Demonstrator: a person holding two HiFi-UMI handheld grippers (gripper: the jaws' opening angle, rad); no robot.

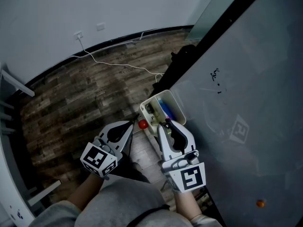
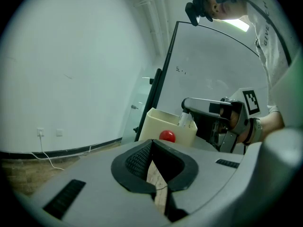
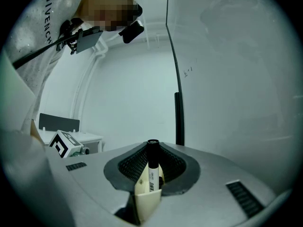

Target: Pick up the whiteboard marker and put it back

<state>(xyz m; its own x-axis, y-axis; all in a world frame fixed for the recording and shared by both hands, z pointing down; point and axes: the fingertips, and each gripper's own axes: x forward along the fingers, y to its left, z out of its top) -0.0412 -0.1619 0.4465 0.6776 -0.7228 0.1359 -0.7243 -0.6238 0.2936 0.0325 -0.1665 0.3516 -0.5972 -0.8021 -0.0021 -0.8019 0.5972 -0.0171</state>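
Note:
A whiteboard marker (image 3: 151, 171) with a black cap and a white printed body stands upright between the pads of my right gripper (image 3: 151, 148), which is shut on it. In the head view that gripper (image 1: 165, 123) reaches over the near end of a cream holder box (image 1: 178, 109) fixed at the whiteboard's (image 1: 246, 79) edge. The left gripper view shows the marker's white body (image 2: 185, 119) sticking up from the box (image 2: 156, 124). My left gripper (image 1: 132, 125) is shut and empty, just left of the box beside a red round magnet (image 1: 142, 124).
A blue marker (image 1: 164, 109) lies inside the box. The board's black stand (image 1: 184, 60) rises behind it. A white cable (image 1: 118, 65) runs across the wooden floor from a wall socket (image 1: 78, 34). An orange magnet (image 1: 260, 203) and small pen marks (image 1: 216, 74) are on the board.

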